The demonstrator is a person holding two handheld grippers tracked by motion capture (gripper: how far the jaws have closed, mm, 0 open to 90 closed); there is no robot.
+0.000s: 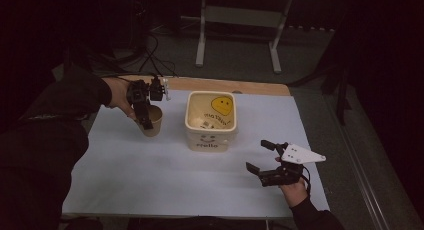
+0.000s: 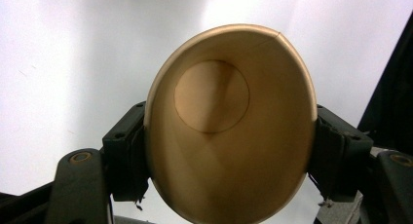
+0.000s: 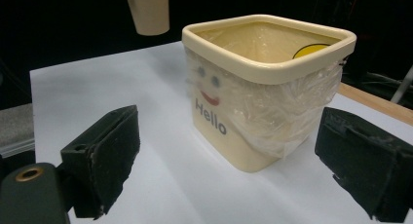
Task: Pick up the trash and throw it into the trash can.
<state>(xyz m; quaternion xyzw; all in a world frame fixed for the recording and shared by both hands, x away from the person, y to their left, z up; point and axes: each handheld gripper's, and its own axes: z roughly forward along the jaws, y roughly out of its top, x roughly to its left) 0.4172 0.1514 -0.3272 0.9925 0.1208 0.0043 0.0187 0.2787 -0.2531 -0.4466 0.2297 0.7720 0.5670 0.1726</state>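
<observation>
A cream, square bin (image 1: pixel 211 121) marked "Hello" and lined with a clear plastic bag (image 3: pixel 272 112) stands at the middle of a worktop (image 1: pixel 150 175) covered in pale sheeting. A yellow smiley face shows inside the bin's far wall.

To the left of the bin, the left hand-held gripper (image 1: pixel 145 117) is clamped on a brown paper cup (image 1: pixel 151 121) — its jaws press the cup's two sides, squeezing the rim into an oval, as the left gripper view shows. The cup (image 2: pixel 229 126) is empty, its round base plain to see, and in the right gripper view it hangs clear of the sheeting, beyond the bin's left corner.

In front of the bin and to its right, the right hand-held gripper (image 1: pixel 262 155) rests low over the worktop in a person's hand (image 1: pixel 295 190), jaws spread wide and holding nothing — the bin sits framed between them, well apart from both.
</observation>
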